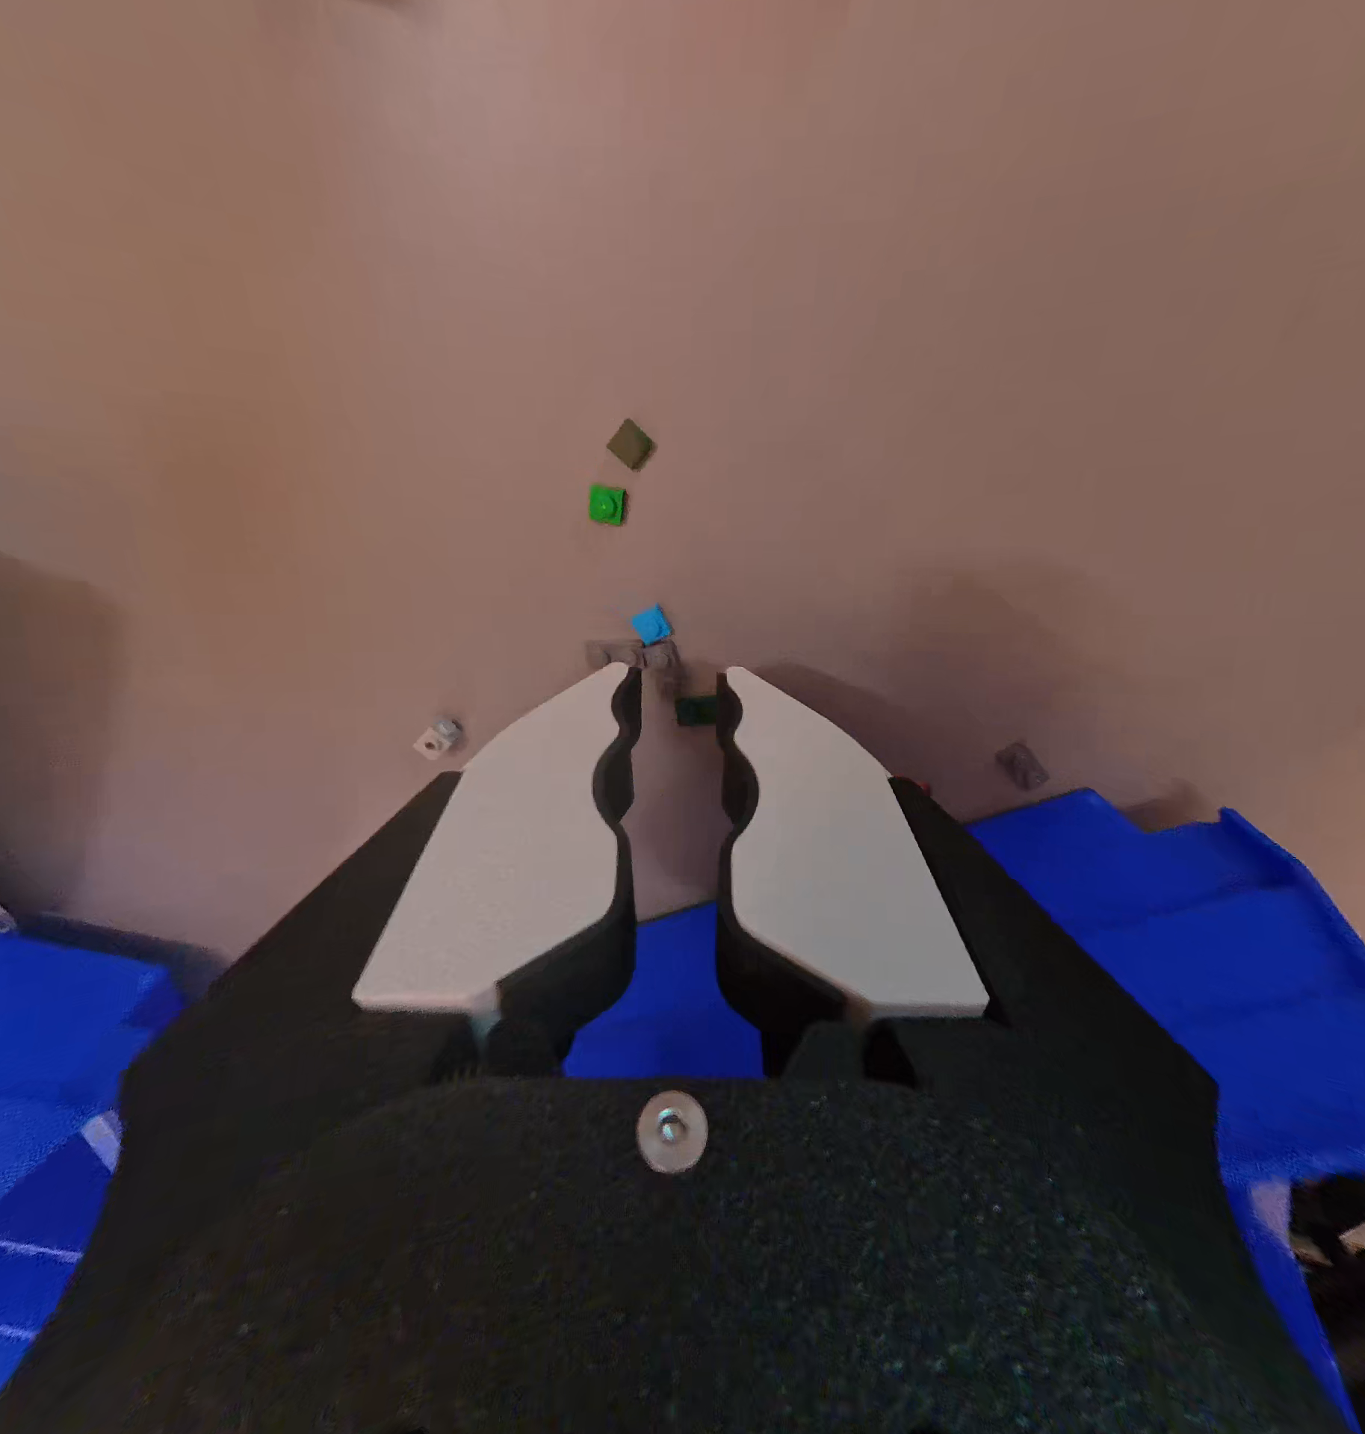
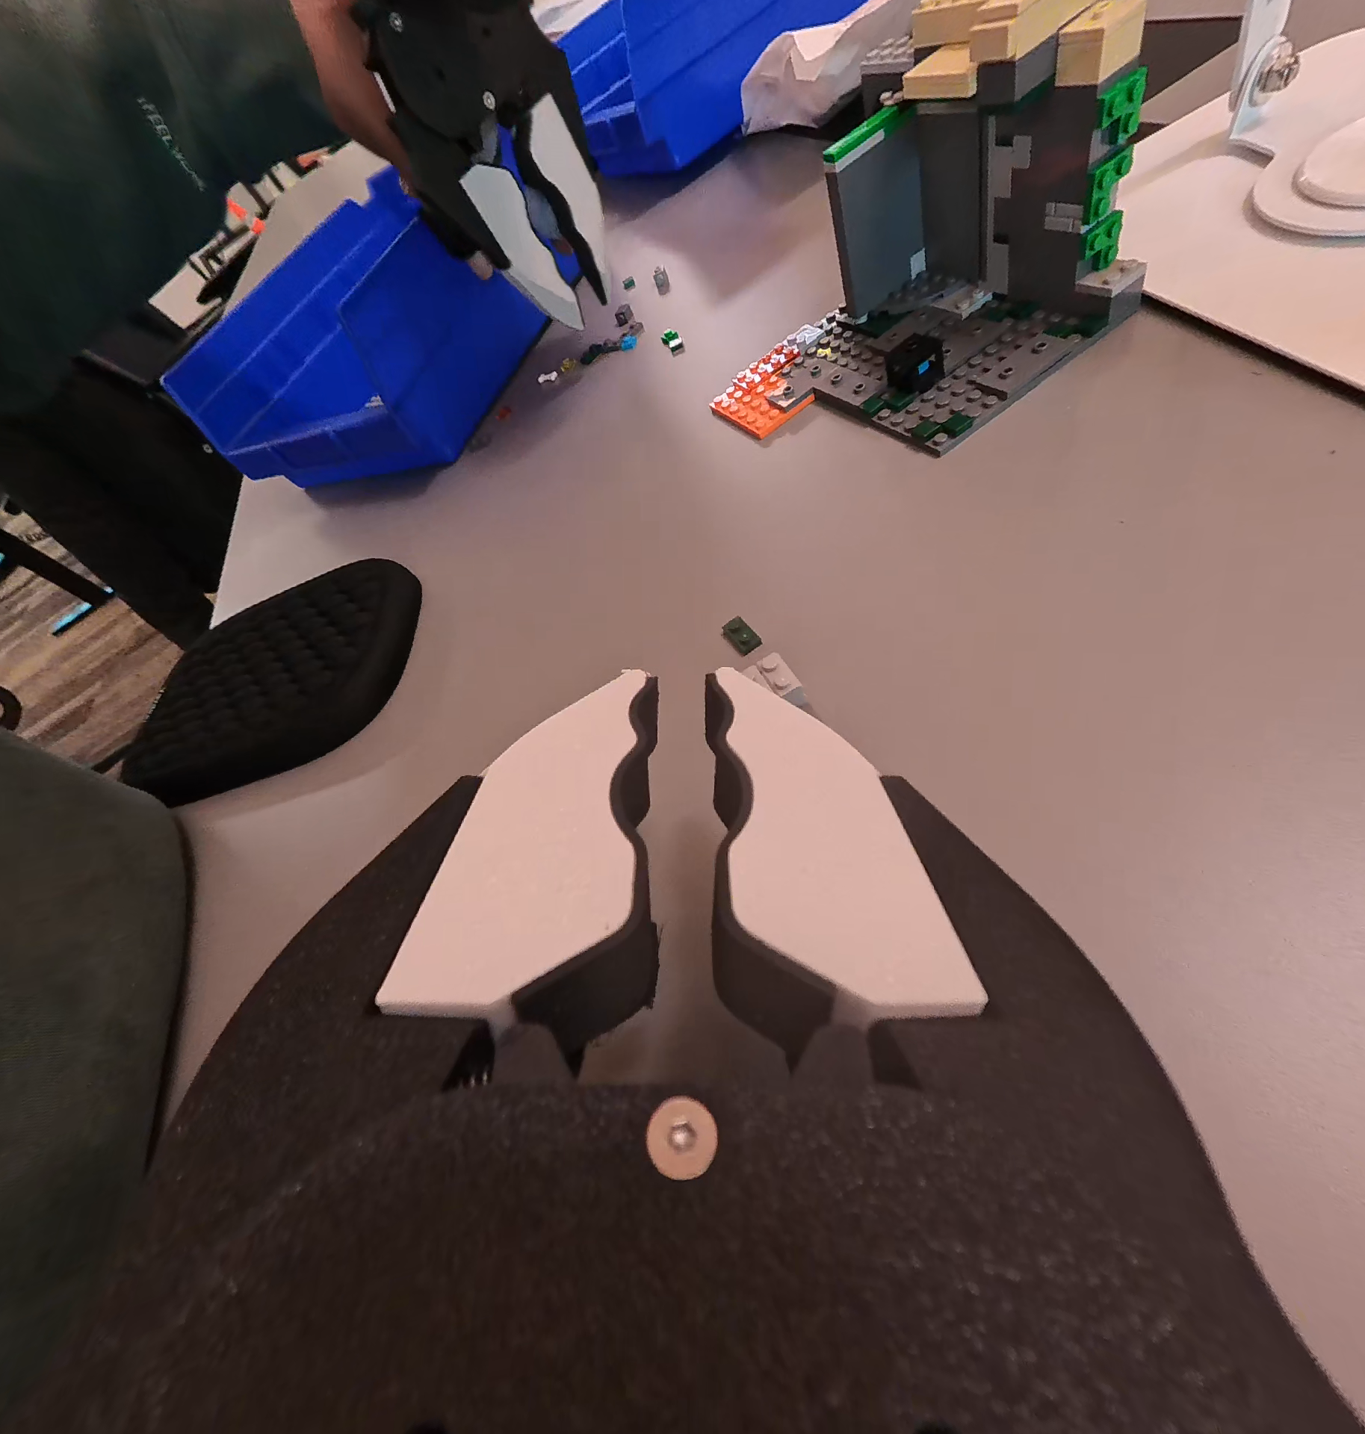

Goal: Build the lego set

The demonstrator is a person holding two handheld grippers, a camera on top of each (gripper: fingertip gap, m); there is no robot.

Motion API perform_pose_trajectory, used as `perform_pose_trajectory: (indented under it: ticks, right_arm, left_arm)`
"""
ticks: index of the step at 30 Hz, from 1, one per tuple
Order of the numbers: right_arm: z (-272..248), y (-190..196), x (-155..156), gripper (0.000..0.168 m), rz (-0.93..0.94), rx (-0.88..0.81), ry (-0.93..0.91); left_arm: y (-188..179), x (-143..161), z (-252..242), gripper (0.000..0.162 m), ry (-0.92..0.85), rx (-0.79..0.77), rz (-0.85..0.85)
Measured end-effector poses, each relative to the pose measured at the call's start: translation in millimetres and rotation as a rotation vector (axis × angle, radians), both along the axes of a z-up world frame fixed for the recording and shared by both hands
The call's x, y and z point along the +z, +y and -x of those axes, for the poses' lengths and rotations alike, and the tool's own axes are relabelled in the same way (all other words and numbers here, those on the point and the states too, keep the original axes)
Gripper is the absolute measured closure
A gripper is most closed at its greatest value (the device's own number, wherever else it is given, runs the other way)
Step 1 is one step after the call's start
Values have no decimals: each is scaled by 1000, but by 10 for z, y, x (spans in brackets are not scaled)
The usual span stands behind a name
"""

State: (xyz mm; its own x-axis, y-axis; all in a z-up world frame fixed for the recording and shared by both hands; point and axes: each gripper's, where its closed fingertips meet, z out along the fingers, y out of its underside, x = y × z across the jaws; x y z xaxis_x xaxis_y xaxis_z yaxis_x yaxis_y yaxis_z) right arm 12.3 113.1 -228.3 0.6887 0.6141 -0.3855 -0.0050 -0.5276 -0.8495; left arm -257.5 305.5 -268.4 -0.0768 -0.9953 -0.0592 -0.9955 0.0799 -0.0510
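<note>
My left gripper [image 1: 677,673] is open and empty, low over the table, tips pointing at a cluster of small loose pieces. A dark green piece [image 1: 694,710] lies between the fingertips. A grey plate [image 1: 648,656] and a blue piece [image 1: 652,623] lie just beyond them. A bright green piece [image 1: 607,504] and an olive tile [image 1: 631,444] lie farther off. My right gripper [image 2: 679,679] is open and empty above the table. A dark green plate [image 2: 741,635] and a light grey plate [image 2: 776,675] lie just past its right fingertip. The part-built lego model [image 2: 974,233] stands at the back right.
Blue bins sit near the left gripper [image 2: 586,306]: one [image 2: 353,349] at left, another [image 2: 663,77] behind. A light grey piece [image 1: 438,737] and a dark grey piece [image 1: 1020,764] lie to the sides. A black chair armrest [image 2: 275,675] is at the table's left edge. A white board [image 2: 1246,310] lies at right. Some 35 cm of space lies between my two pairs of fingers. The olive tile [image 1: 631,444] is about 5 cm from my left fingertips and 30 cm from my right. Seen from the right wrist view [image 2: 673,351] as well.
</note>
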Motion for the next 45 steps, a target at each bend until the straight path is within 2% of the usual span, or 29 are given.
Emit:
perform_pose_trajectory:
  ticks: [8,16,31,34,38,42,45]
  right_arm:
    - [-40,1,4,158,2,-9,8]
    - [-51,-4,-19,158,11,-4,11]
    - [-47,-11,-27,158,10,-4,2]
    - [-47,-11,-29,158,7,-5,-3]
    - [-38,-10,-36,158,-2,-4,-19]
    - [-25,-13,0,158,-43,-4,-49]
    - [0,-20,52,158,-96,-2,-81]
  left_arm:
    - [65,-188,86,144,152,36,39]
    - [73,-226,146,145,204,129,25]
    - [6,-234,39,154,129,161,83]
    - [14,-109,-20,154,99,142,77]
    - [-9,244,-206,154,20,102,46]
    - [-167,615,-558,154,-101,48,-8]
    - [-422,740,-871,154,-179,-13,-43]
